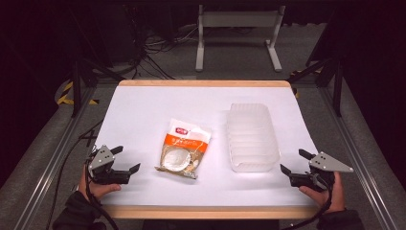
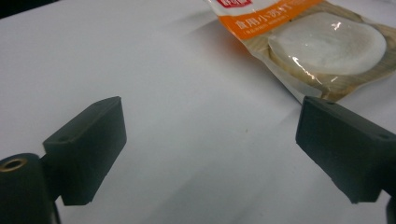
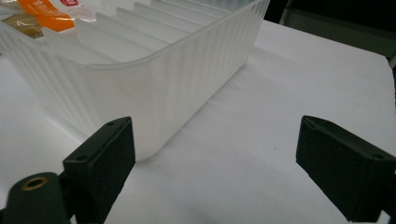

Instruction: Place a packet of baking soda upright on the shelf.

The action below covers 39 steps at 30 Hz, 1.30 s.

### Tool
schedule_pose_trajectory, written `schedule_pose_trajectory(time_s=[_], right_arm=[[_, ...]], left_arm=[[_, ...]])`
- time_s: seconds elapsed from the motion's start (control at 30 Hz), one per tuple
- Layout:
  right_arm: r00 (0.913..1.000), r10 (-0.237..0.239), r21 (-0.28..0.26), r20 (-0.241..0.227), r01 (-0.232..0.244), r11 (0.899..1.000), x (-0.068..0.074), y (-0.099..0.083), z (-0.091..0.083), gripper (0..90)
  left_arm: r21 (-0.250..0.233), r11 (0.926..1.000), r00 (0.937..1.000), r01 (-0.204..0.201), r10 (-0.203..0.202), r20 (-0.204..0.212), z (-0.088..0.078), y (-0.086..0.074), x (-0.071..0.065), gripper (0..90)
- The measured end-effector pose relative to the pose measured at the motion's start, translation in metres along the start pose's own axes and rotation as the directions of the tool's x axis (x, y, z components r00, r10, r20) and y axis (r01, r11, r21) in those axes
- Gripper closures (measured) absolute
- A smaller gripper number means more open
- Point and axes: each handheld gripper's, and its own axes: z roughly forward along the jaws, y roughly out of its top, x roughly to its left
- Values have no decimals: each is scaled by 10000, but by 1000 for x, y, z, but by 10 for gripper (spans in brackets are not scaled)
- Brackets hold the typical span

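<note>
While the orange snack packet [image 1: 183, 148] lies mid-worktop [image 1: 143, 105] beside a clear ribbed tub [image 1: 251, 136], the left hand-held gripper [image 1: 125, 160] and right hand-held gripper [image 1: 293, 162] rest at the near corners, jaws wide apart, holding nothing.

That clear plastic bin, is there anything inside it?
Empty: the translucent ribbed bin shows only its bare floor, and the snack packet lies beside it on the table.

The top of the snack packet [image 2: 299, 44] is cut off by the upper edge in the left gripper view, and its print is too small to be read. The translucent ribbed tub [image 3: 140, 79] is cropped at the left in the right gripper view.
</note>
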Motion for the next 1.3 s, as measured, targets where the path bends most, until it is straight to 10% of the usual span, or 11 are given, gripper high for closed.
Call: schedule_pose_trajectory(time_s=[0.47,0.57,0.73,1.3], right_arm=[[10000,15,486,-66,-12,9988,3,-2,6,125],[10000,72,542,-5,-71,9985,3,-4,5,126],[10000,66,545,-6,-65,9985,3,-4,4,127],[9996,21,923,-264,4,9957,6,-10,8,134]], left_arm=[[252,9990,9980,364,-376,502,11,15,6,118],[333,9980,9851,528,-576,1623,22,32,9,110],[557,9982,9712,218,-344,2359,40,51,3,108],[1342,9885,9534,700,-1059,2825,92,73,16,90]])
